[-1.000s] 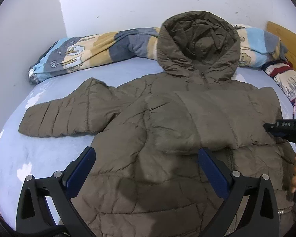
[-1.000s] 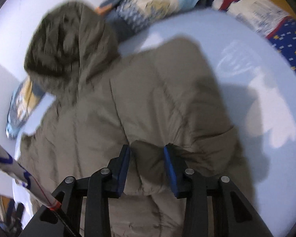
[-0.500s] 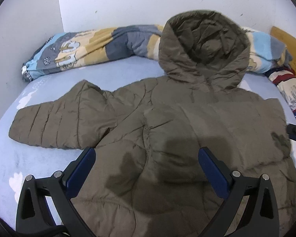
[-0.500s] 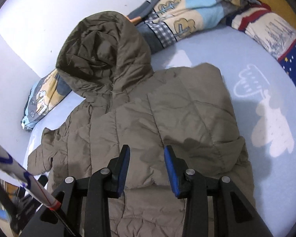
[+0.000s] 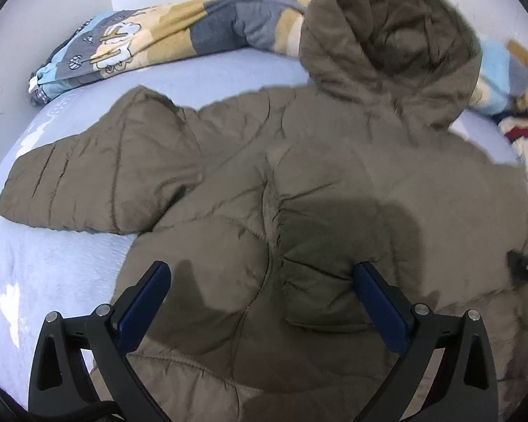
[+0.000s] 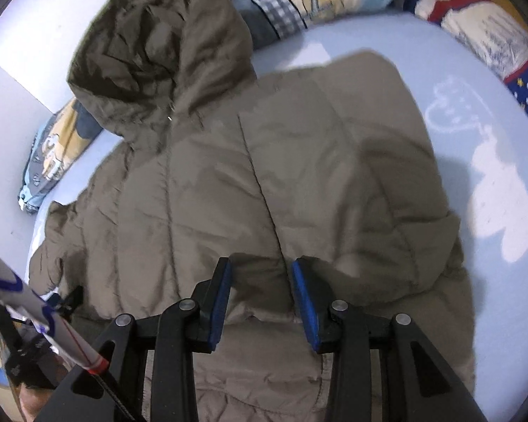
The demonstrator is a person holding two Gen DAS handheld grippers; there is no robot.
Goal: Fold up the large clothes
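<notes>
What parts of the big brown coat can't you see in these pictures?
- Jacket hem: cut off by the bottom edge in both wrist views, behind the left gripper and right gripper.
- Folded-over sleeve's cuff: behind the right gripper; whether the pads pinch it is unclear.
- Zipper and front below the hood: covered by that sleeve.
- Hood's inside: too dark in the left view.

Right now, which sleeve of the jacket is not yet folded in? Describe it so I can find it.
Start at the blue bed sheet and the brown hooded jacket on it. The loose sleeve sticks out sideways below the patterned blanket; the other sleeve lies across the chest.
</notes>
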